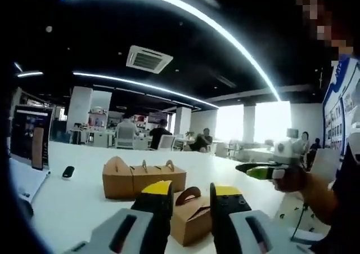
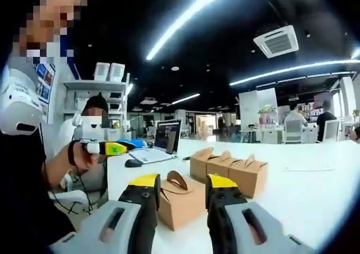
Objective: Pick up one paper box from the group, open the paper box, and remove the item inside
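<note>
Left gripper view. The left gripper (image 1: 190, 200) rises from the near edge with its 2 yellow-tipped jaws standing apart, a clear gap between them; they clamp nothing and touch nothing. Seen through that gap is the nearest paper box (image 1: 191, 214), a small brown gable carton resting on the white table (image 1: 84, 192), handle arch upward and its ridge running near-left to far-right. Beyond it, slightly left, a row of boxes (image 1: 143, 178) stands packed side by side, touching one another, the row's long axis lying left to right. Further left lie a small dark object (image 1: 68, 172) and an open laptop (image 1: 29, 138). At right, the right gripper (image 1: 256, 170) enters the frame, held in a hand (image 1: 292, 178); only its green and yellow tip is seen, pointing left, and the spacing of its jaws cannot be judged here.

Right gripper view. The right gripper (image 2: 180, 200) likewise shows 2 yellow-tipped jaws held apart and empty, framing the same nearest paper box (image 2: 179, 200), which sits well clear of both jaws. The row of boxes (image 2: 229, 166) stands behind and to the right on the table (image 2: 315, 192). To the left, the left gripper (image 2: 115, 147) is carried in the person's other hand (image 2: 79, 155), tip pointing right. A laptop (image 2: 160, 141) and a dark mouse (image 2: 133, 163) lie at the far left of the table. Seated people occupy the far background.
</note>
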### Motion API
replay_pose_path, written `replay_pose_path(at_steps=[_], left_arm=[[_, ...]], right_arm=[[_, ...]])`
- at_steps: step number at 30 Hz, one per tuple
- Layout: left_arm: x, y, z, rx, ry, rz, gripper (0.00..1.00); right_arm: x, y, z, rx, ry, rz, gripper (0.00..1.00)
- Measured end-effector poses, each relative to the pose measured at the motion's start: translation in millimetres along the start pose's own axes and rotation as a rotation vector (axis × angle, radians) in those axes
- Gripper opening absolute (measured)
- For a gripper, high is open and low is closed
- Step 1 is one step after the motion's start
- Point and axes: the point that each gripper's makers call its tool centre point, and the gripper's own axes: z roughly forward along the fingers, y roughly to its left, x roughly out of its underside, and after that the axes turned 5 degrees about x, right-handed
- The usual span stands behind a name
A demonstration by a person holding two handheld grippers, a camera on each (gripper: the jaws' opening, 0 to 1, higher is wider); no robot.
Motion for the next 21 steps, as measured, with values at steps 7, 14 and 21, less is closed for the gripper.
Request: replay_pose_path(at_steps=[7,14,21], left_arm=[[12.2,10.8,-8,-0.05,0.063,0.002,0.28],[25.8,-1.8,1,-0.012,0.066,-0.033,0.28],[35.9,-1.3,12,0.008,0.099,-0.024,0.28]], right_arm=[[14.9,13,17,-0.041,0.062,0.004,0.29],[33.2,22,42,-0.08,0.148,-0.019,0.25],[57.4,17,55,-0.066,0.235,-0.062,0.14]])
